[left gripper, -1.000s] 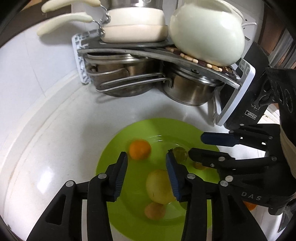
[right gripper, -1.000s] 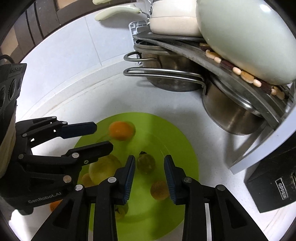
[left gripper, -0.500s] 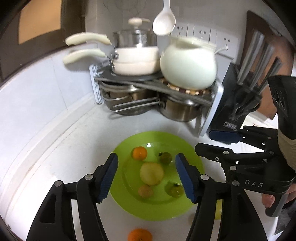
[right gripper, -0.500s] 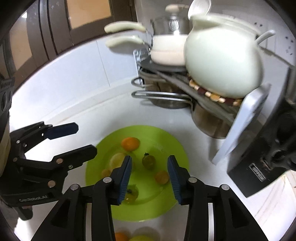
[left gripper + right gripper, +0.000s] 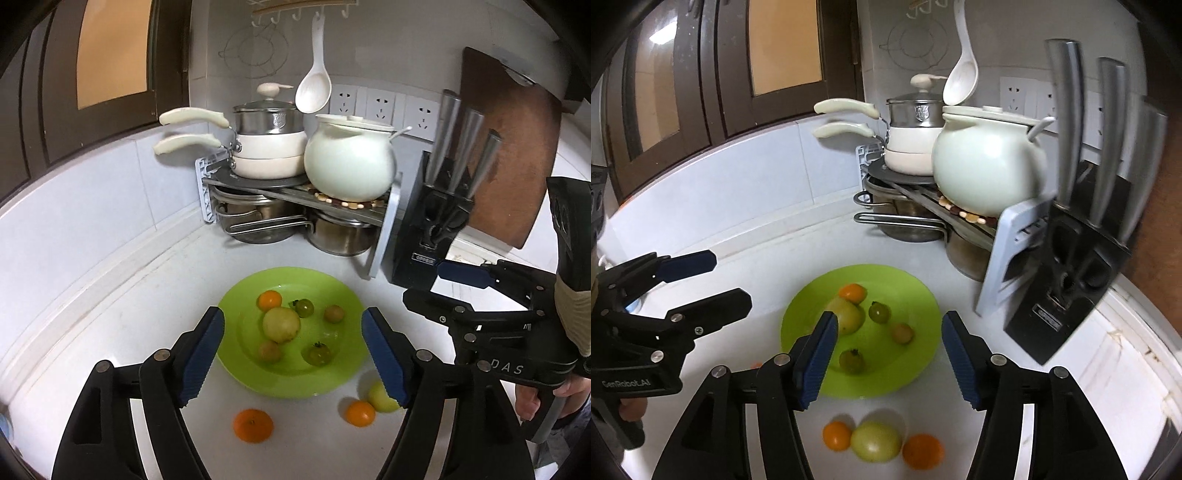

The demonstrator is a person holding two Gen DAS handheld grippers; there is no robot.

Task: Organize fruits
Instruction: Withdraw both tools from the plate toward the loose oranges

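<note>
A green plate (image 5: 343, 295) (image 5: 916, 295) sits on the white counter and holds several fruits: an orange (image 5: 269, 299), a large yellow-green fruit (image 5: 281, 324) and small green and brownish ones. In front of the plate on the counter lie two oranges (image 5: 253, 424) (image 5: 360, 412) and a yellow-green fruit (image 5: 380, 397); the right wrist view shows them too (image 5: 875, 441). My left gripper (image 5: 293, 354) is open and empty above the plate's near side. My right gripper (image 5: 888, 360) is open and empty above the plate's near edge.
A pot rack (image 5: 295, 192) with steel pots, white pans and a white round pot stands at the back corner. A black knife block (image 5: 432, 229) stands right of it. A brown cutting board (image 5: 509, 155) leans on the wall.
Both grippers have pulled back and up from the plate and opened wider. The loose fruits in front of the plate have come into view.
</note>
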